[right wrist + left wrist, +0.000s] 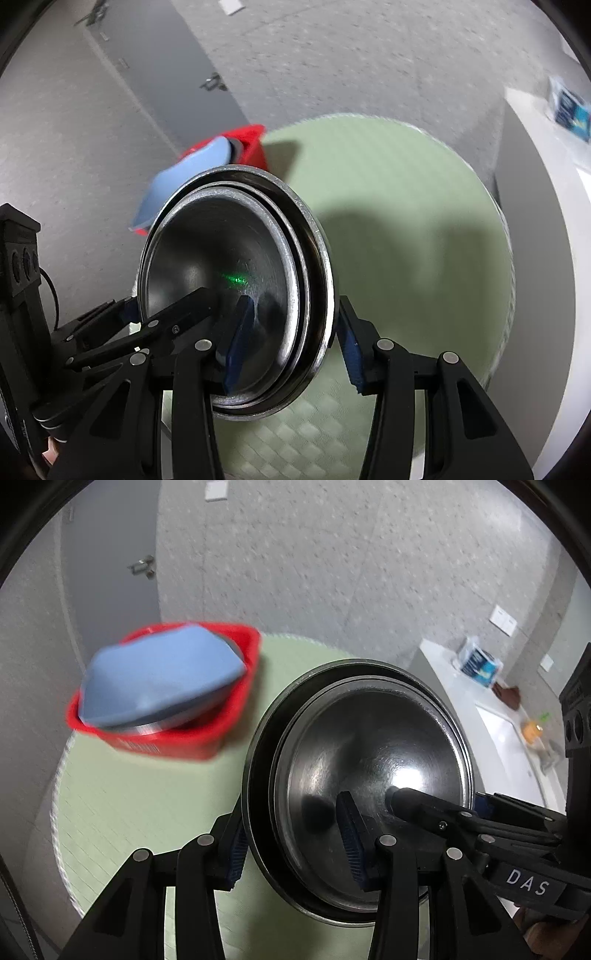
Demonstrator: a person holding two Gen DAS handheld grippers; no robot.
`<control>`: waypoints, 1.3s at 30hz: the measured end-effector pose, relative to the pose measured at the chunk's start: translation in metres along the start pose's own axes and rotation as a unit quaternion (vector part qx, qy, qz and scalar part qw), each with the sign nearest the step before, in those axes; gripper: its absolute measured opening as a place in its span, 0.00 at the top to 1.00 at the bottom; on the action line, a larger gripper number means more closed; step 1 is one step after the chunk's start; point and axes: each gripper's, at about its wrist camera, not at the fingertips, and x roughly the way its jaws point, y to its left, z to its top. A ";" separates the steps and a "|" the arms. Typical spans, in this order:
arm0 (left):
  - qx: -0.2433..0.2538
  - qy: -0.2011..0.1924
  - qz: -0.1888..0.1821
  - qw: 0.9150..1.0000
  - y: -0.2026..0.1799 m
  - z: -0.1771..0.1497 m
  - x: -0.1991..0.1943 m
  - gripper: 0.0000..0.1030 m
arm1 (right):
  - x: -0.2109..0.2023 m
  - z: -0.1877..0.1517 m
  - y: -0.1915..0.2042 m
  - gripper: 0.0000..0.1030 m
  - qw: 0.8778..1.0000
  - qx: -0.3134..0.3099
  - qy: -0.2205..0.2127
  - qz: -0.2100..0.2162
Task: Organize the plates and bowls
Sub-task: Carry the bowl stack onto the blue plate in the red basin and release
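A stack of nested steel bowls (369,775) is held above the round green table (147,805). My left gripper (291,845) is shut on its left rim, one finger inside, one outside. My right gripper (291,347) is shut on the opposite rim of the same stack (229,273). Each gripper's fingers show in the other's view. A red basket (173,744) at the table's far left edge holds an upturned blue bowl (159,679) over a steel one; it also shows in the right wrist view (255,146).
A white counter (491,716) stands to the right with a blue packet (478,662) and small items on it. A grey door (110,572) and speckled wall lie behind the table. The table's right half (406,206) is bare green mat.
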 end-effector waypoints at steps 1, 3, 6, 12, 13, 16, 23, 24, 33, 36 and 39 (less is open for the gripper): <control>-0.006 -0.005 0.005 1.000 0.004 0.004 -0.003 0.61 | 0.001 0.006 0.002 0.55 1.000 -0.003 -0.001 0.008; -0.019 -0.012 0.012 1.000 0.012 0.011 -0.006 0.61 | 0.006 0.023 0.010 0.55 1.000 -0.010 -0.002 0.025; -0.041 -0.022 0.027 0.999 0.028 0.024 -0.009 0.61 | 0.017 0.051 0.027 0.55 0.999 -0.030 -0.005 0.044; -0.082 -0.039 0.068 0.994 0.060 0.045 -0.011 0.61 | 0.050 0.100 0.065 0.55 0.994 -0.082 0.002 0.070; -0.088 -0.039 0.074 0.993 0.064 0.047 -0.009 0.61 | 0.056 0.107 0.071 0.55 0.993 -0.090 0.003 0.073; -0.105 -0.035 0.094 0.989 0.076 0.055 0.002 0.61 | 0.078 0.122 0.084 0.55 0.990 -0.109 0.015 0.084; -0.150 -0.003 0.099 0.984 0.109 0.058 0.036 0.61 | 0.142 0.147 0.103 0.55 0.985 -0.138 0.059 0.090; -0.155 0.002 0.099 0.983 0.116 0.057 0.038 0.61 | 0.149 0.149 0.103 0.55 0.984 -0.140 0.064 0.090; -0.155 0.021 0.108 0.982 0.147 0.072 0.057 0.62 | 0.190 0.154 0.104 0.56 0.980 -0.154 0.092 0.080; -0.150 0.022 0.112 0.982 0.145 0.077 0.062 0.62 | 0.193 0.154 0.104 0.56 0.980 -0.163 0.091 0.065; -0.150 0.023 0.111 0.982 0.144 0.081 0.066 0.60 | 0.192 0.155 0.105 0.56 0.981 -0.162 0.091 0.062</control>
